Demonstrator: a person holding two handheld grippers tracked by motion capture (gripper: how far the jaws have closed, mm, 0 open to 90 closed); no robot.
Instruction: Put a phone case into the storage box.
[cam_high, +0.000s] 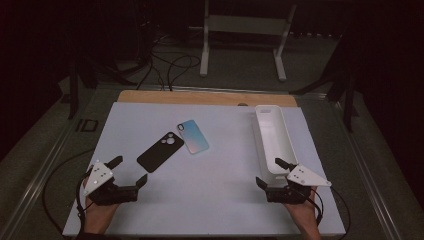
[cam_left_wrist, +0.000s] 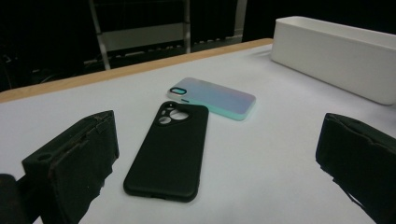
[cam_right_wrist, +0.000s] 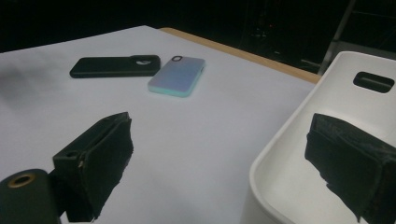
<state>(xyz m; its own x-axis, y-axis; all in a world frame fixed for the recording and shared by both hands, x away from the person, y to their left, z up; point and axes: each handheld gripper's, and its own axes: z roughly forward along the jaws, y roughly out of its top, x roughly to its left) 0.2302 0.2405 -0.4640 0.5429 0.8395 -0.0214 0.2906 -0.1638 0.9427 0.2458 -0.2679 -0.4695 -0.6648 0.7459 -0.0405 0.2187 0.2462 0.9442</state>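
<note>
A black phone case (cam_high: 160, 151) (cam_left_wrist: 169, 149) (cam_right_wrist: 115, 66) lies back up on the white table top (cam_high: 210, 200), its camera end touching a pale iridescent phone case (cam_high: 193, 136) (cam_left_wrist: 215, 97) (cam_right_wrist: 177, 76). My left gripper (cam_high: 129, 170) (cam_left_wrist: 219, 163) rests near the front left, open and empty, pointing at the black case a short way off. At the front right my right gripper (cam_high: 268, 172) (cam_right_wrist: 224, 154) is open too, with nothing held; its far jaw is over the near end of a long white bin (cam_high: 272, 140) (cam_left_wrist: 336, 56) (cam_right_wrist: 299, 177).
The bin has a handle slot (cam_right_wrist: 373, 81) in its far end and looks empty. A wooden strip (cam_high: 205, 97) edges the table's back. Behind it stand a white frame (cam_high: 245, 35) and loose cables (cam_high: 170, 65) on the floor.
</note>
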